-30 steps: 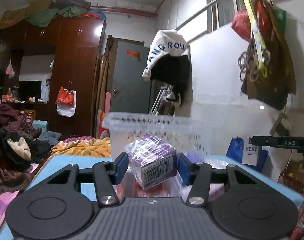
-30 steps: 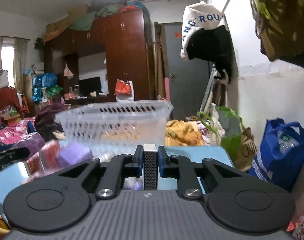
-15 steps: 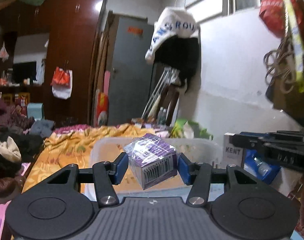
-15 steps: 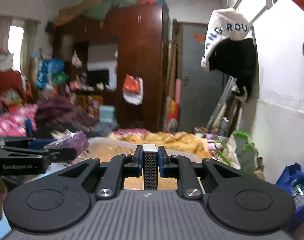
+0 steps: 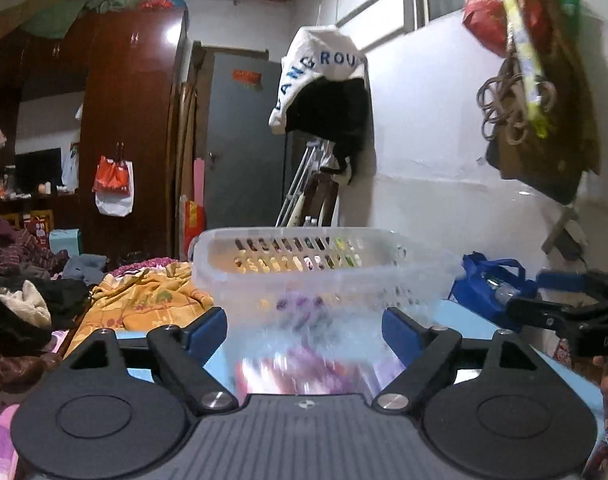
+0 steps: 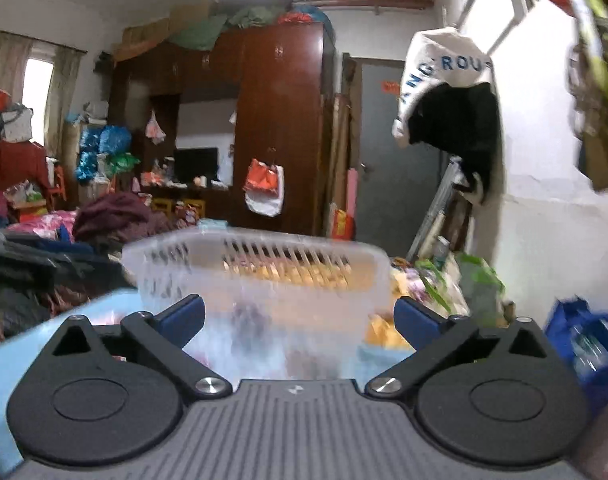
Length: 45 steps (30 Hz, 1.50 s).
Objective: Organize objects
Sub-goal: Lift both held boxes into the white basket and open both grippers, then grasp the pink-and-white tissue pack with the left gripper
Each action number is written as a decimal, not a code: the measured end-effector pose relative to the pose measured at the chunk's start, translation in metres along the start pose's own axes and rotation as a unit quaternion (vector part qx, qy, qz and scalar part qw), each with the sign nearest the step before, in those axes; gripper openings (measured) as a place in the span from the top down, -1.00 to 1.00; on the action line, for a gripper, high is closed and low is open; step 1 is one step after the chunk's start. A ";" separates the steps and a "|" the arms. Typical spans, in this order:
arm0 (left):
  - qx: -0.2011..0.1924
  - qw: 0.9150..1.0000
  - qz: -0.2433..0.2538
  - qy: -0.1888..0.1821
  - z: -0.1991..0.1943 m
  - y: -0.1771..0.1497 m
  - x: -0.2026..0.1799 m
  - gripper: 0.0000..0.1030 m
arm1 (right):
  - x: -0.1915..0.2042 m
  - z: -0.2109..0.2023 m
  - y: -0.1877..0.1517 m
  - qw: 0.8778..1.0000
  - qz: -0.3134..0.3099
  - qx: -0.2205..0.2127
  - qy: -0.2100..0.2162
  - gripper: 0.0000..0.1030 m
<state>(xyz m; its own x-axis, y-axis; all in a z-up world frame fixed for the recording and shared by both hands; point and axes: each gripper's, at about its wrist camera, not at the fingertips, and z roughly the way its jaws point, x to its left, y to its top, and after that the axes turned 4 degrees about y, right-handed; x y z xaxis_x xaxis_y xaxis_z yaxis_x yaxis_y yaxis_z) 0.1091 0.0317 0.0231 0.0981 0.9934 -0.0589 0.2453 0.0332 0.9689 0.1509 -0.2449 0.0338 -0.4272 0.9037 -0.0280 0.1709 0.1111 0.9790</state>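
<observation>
1. Now the left gripper [image 5: 304, 330] stands with its blue pads spread wide, its jaws having just been opening, and nothing is pinched between them.
2. Just ahead of it sits a clear plastic basket [image 5: 320, 258] with slotted walls, resting on the light blue desk [image 5: 460, 316].
3. A blurred purple packet [image 5: 299, 306] shows through the basket's near wall, low inside it; its exact pose cannot be told.
4. More blurred pink and purple wrapping [image 5: 304, 372] lies on the desk just in front of the left gripper's body.
5. The right gripper [image 6: 299, 318] is likewise spread wide, its jaws having just been opening, with nothing between the pads.
6. From the right wrist view the same basket [image 6: 259, 268] fills the gap ahead, and a dim purple shape [image 6: 249, 316] shows through its wall.
7. A blue bag [image 5: 490, 284] stands beside the desk by the white wall.
8. At the right edge of the left view, the right gripper's dark frame [image 5: 572, 312] pokes in.
</observation>
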 end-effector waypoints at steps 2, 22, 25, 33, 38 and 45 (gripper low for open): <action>-0.009 1.000 -0.006 0.003 -0.013 -0.014 0.000 -0.77 | -0.004 -0.015 -0.016 1.000 0.027 -0.001 0.003 -1.00; 0.031 0.998 0.024 0.040 -0.029 -0.099 -0.014 -0.80 | 0.023 -0.022 -0.088 0.998 0.007 0.035 0.047 -0.53; 0.026 0.999 0.008 0.044 -0.033 -0.102 -0.009 -0.80 | 0.023 -0.027 -0.090 0.999 0.001 0.032 0.044 -0.47; 0.029 0.998 0.018 0.062 -0.035 -0.103 -0.009 -0.80 | 0.013 -0.044 -0.092 0.999 0.003 0.019 0.034 -0.48; 0.037 0.996 0.037 0.071 -0.024 -0.102 -0.025 -0.80 | 0.011 -0.044 -0.091 0.999 0.005 0.018 0.032 -0.48; 0.038 0.994 0.050 0.086 -0.031 -0.107 -0.030 -0.76 | 0.011 -0.045 -0.092 0.999 0.005 0.018 0.031 -0.48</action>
<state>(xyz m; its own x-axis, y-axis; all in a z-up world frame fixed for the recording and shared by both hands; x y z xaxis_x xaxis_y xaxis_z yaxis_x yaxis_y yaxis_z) 0.0503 0.0016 -0.0719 -0.0382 0.9957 0.0849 0.3158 -0.0686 0.9463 0.0908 -0.2635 -0.0474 -0.4790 0.8778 -0.0052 0.2070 0.1187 0.9711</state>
